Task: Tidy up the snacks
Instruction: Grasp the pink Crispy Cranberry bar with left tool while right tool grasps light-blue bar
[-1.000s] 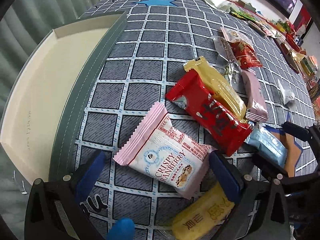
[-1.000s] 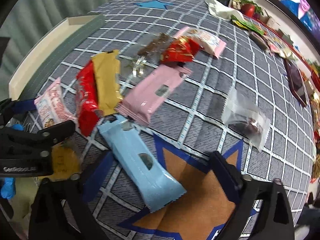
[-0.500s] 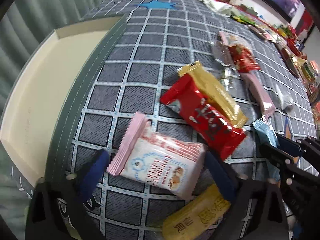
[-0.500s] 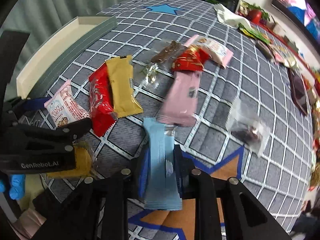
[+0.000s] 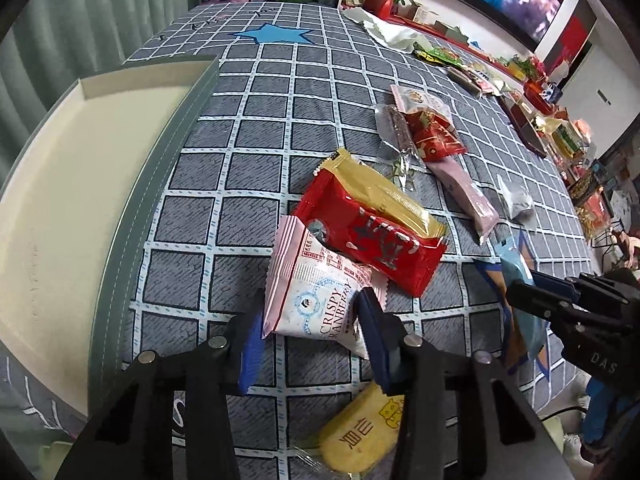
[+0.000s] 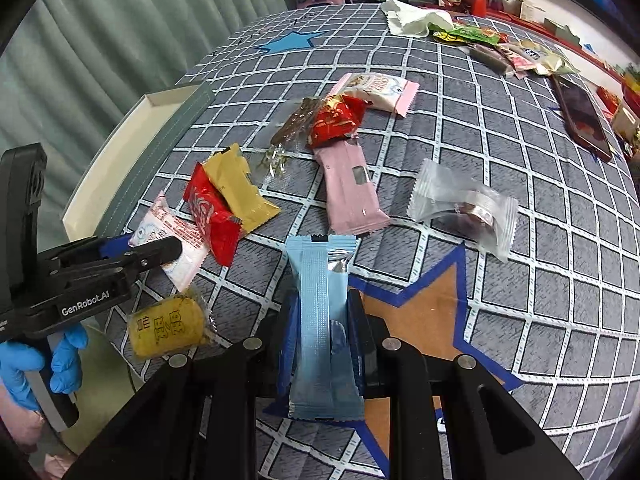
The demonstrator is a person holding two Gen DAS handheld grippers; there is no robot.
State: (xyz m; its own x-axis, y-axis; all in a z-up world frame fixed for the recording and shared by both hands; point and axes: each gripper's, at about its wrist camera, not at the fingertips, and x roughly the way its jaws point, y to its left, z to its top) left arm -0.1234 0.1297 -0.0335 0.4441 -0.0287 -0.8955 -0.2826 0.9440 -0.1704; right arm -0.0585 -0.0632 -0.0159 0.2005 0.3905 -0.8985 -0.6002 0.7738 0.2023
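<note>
Since a second ago both grippers have gone from spread wide to pinching a packet each: the left gripper [image 5: 310, 332] now has its blue pads pressed on the pink-and-white cranberry packet [image 5: 316, 292], and the right gripper [image 6: 324, 320] is clamped on the light blue snack bar [image 6: 322, 320], which has turned to point straight out along the fingers over the orange star [image 6: 424, 312] on the checked tabletop [image 6: 460, 128]. Taking the red packet [image 5: 372, 236] as the landmark: the cranberry packet lies just against its near left end, a gold packet [image 5: 380, 196] rests on its far edge, a pink bar [image 5: 464, 188] lies to its right, and a yellow cake in clear wrap [image 5: 360, 432] sits nearer the camera, beneath the left gripper. Further to the right of the red packet is a clear-wrapped dark sweet [image 6: 468, 204]; beyond it, a small red pouch [image 6: 336, 120] overlaps a brown bar in clear wrap [image 6: 296, 124]. Well to the left of the red packet stands a cream tray with a grey-green rim [image 5: 160, 184]; none of the snacks lie in the part that shows.
</note>
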